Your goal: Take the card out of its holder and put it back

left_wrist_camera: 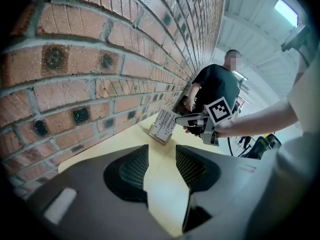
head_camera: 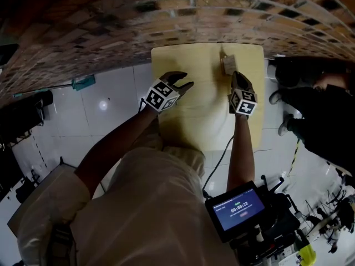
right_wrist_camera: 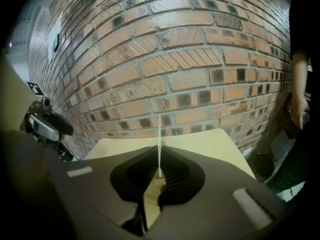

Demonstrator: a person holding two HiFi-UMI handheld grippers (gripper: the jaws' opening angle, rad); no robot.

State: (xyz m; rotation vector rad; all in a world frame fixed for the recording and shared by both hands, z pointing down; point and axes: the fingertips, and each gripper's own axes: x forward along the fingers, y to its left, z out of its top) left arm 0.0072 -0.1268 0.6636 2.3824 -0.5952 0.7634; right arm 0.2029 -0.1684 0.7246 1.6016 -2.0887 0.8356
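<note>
- The card stands tilted just right of the middle of the left gripper view. Its lower edge meets the small wooden holder, which sits on the cream table near the brick wall.
- In the right gripper view we see the card edge-on, as a thin white line rising from the centre of the frame. The holder shows as a tan block just below it.
- The right gripper is clamped on the card, with both pads pressed flat against its faces.
- We judge the task to be at the slot itself: the card is gripped but not lifted clear of the holder. We cannot tell whether it is about to come out or has just gone back in.
- If it is coming out, the lift and the return are both left to do. If it is going back, only the release remains.
- In the head view the right forearm runs straight up the frame to the card, with the gripper tipped downward.
- The left gripper hovers over the table's upper left, well apart from the card. Its jaws are spread with only bare tabletop between them.
- The left forearm comes in diagonally from the lower left.
</note>
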